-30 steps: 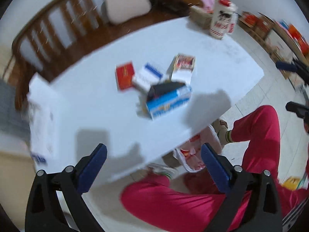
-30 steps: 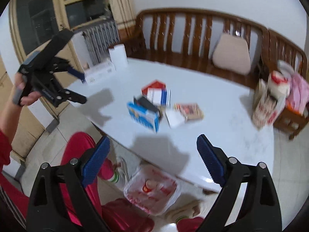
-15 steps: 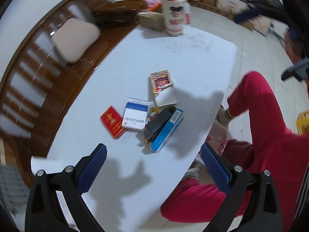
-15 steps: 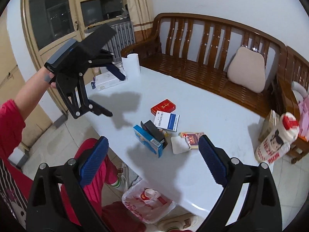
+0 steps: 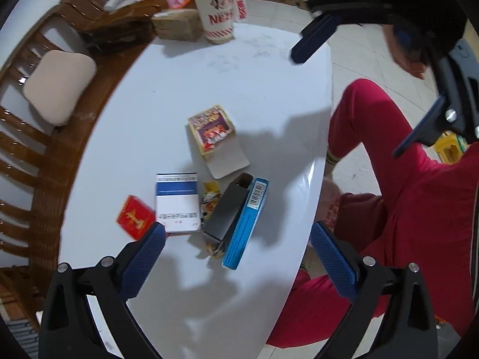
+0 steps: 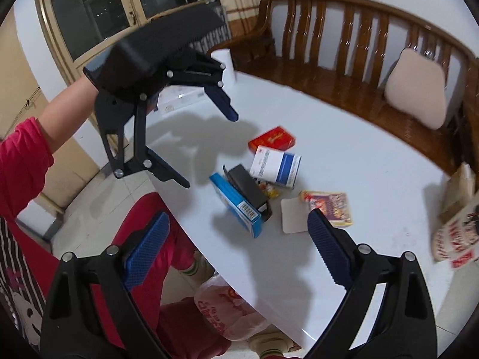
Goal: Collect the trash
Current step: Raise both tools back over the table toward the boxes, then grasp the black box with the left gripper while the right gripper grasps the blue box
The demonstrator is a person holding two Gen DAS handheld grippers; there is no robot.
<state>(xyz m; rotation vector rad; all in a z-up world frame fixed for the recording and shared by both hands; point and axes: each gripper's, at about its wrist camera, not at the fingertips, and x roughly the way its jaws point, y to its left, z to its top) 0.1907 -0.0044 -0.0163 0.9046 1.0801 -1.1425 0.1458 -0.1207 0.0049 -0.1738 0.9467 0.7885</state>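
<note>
Both claws, left and right, hang released over the desk, where the blue box lies flat near its edge, long axis crosswise.

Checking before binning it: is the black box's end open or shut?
Open: the black box shows a hollow end with its flap raised.

Five boxes are lying clustered on the bench. In the left wrist view the red box is sitting leftmost, the white box just right of it, then the black box leaning against the blue box. The picture box is lying behind them, a bag on the floor under the bench edge.
</note>
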